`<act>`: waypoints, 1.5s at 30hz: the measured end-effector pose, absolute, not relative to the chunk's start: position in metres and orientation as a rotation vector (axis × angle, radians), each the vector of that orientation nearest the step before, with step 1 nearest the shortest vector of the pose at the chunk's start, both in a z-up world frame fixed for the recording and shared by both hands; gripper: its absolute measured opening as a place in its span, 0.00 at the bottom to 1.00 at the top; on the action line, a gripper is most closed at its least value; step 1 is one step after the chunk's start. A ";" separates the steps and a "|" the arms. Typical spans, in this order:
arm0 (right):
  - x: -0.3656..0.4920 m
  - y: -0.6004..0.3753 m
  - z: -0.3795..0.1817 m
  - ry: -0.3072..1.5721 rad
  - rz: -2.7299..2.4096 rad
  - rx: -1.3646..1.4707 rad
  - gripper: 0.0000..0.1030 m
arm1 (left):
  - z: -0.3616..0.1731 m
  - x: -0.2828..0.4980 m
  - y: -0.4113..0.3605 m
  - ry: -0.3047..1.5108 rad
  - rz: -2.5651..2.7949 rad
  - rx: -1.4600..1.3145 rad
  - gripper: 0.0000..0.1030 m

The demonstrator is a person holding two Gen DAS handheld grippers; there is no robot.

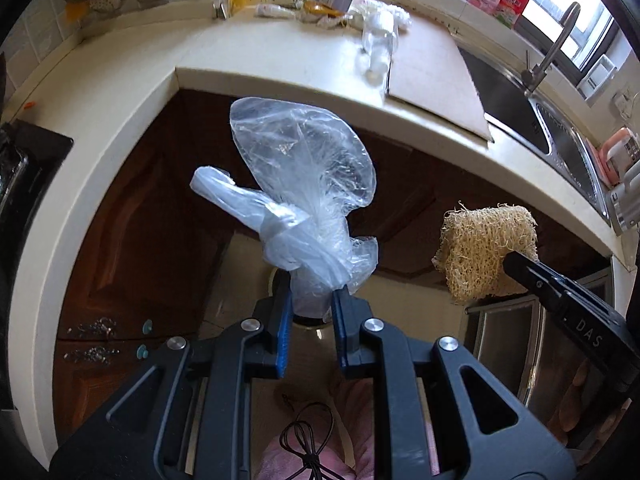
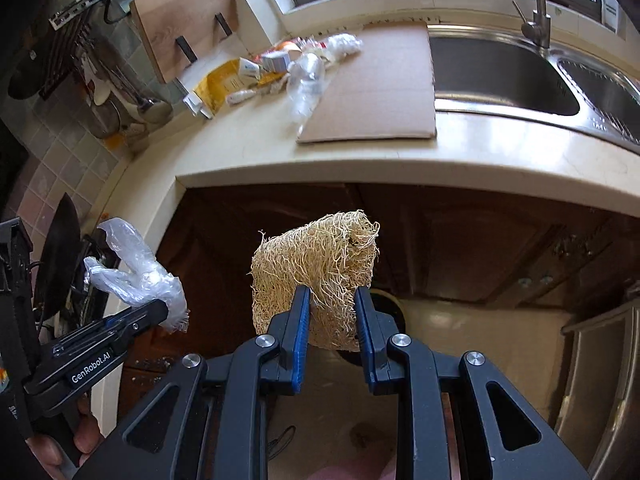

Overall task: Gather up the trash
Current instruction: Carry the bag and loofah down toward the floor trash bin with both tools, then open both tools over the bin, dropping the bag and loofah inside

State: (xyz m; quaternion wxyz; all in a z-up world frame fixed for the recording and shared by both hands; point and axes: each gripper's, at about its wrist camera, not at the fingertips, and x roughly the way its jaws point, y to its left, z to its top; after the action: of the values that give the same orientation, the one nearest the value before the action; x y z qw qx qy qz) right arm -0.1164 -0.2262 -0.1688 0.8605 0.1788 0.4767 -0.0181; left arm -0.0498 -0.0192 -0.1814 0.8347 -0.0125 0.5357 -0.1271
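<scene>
Two pieces of trash are already in hand, both carried in the air in front of the dark cabinet doors below the bench (image 1: pixel 132 92). On the left, the left gripper (image 1: pixel 310 312) has its fingers (image 1: pixel 280 332) drawn narrow and pinched on the gathered neck of a clear plastic bag (image 1: pixel 304 160). That bag looks weightless and limp (it billows up above the fingers like a balloon), slippery too, so the knotted, bunched part is the sensible place to hold it. To its right, the right gripper (image 2: pixel 332 320) is clamped on the lower edge of a loofah scrubber (image 2: pixel 316 276), its blue pads pressing into the fibres from both sides. The scrubber seems light, dry and springy; it should squash without breaking, and its rough weave gives the pads plenty to bite on.

Up on the bench, a heap of litter (image 2: pixel 276 68) waits at the back: a yellow packet, small cartons, crumpled wrappers and a clear plastic bottle (image 2: pixel 306 84) lying half on a sheet of cardboard (image 2: pixel 380 88). Further right sits the steel sink (image 2: pixel 500 76) with its tap (image 2: pixel 538 8). Nothing stands between the two grippers, though they hang close together. A round shape (image 2: pixel 390 304) on the floor, perhaps a bin, shows just behind the scrubber.
</scene>
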 end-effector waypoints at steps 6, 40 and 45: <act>-0.125 -0.228 -0.267 1.144 -0.058 0.348 0.21 | -0.289 -0.044 -0.033 1.257 -0.277 -0.029 0.15; -0.080 -0.234 -0.580 1.356 -0.035 0.174 0.67 | -0.559 0.012 -0.036 1.430 -0.209 0.022 0.58; -0.066 -0.228 -0.541 1.365 -0.037 0.191 0.67 | -0.503 -0.001 -0.032 1.388 -0.215 0.015 0.58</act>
State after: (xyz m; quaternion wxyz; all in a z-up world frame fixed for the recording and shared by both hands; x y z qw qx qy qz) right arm -0.0661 -0.2278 -0.5405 0.7717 0.0879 0.6296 -0.0171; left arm -0.0007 -0.0316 -0.5030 0.7633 0.0070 0.6384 -0.0988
